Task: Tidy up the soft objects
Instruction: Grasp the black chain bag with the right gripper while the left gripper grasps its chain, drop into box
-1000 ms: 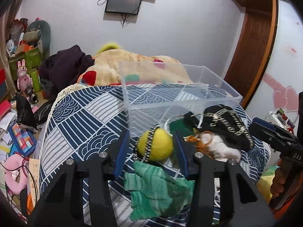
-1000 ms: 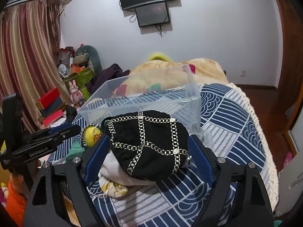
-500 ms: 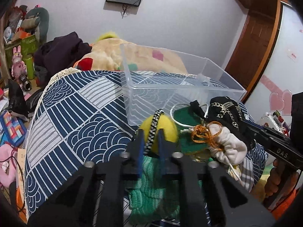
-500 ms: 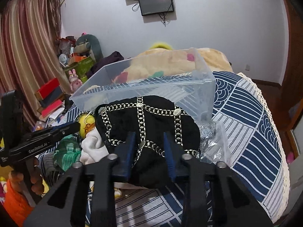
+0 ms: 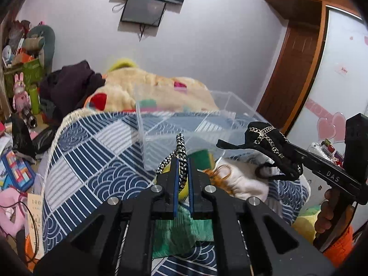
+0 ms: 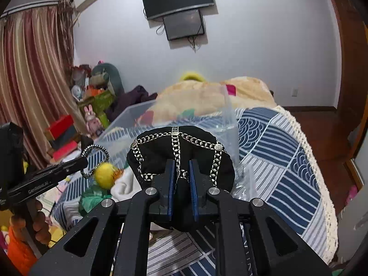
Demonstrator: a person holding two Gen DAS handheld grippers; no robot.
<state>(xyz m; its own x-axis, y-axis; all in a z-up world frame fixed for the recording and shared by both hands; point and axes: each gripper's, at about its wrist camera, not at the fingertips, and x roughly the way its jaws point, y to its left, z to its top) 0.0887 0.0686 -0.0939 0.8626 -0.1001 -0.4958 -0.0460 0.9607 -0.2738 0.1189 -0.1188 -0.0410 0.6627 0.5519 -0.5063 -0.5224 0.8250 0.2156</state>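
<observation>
My left gripper (image 5: 181, 161) is shut on the black-and-white braided cord (image 5: 180, 147) of a yellow ball (image 6: 104, 175), lifted off the bed. My right gripper (image 6: 181, 168) is shut on a black cap with silver chains (image 6: 179, 147), raised above the pile; the cap also shows in the left wrist view (image 5: 269, 142). A clear plastic bin (image 5: 191, 128) stands on the blue patterned bedspread (image 5: 92, 161) just behind both. A green knit piece (image 5: 181, 232), a white soft item (image 5: 243, 181) and an orange cord (image 5: 220, 172) lie below.
A cream blanket (image 5: 149, 89) and dark clothes (image 5: 69, 87) lie behind the bin. Toys and boxes (image 5: 18, 96) clutter the floor to the left. A wooden door (image 5: 292, 73) stands at the right. The bed's fringed edge (image 6: 317, 174) runs along the right.
Both grippers went from open to shut, the left on the ball's cord, the right on the black cap. Both items have since been lifted off the pile toward the bin.
</observation>
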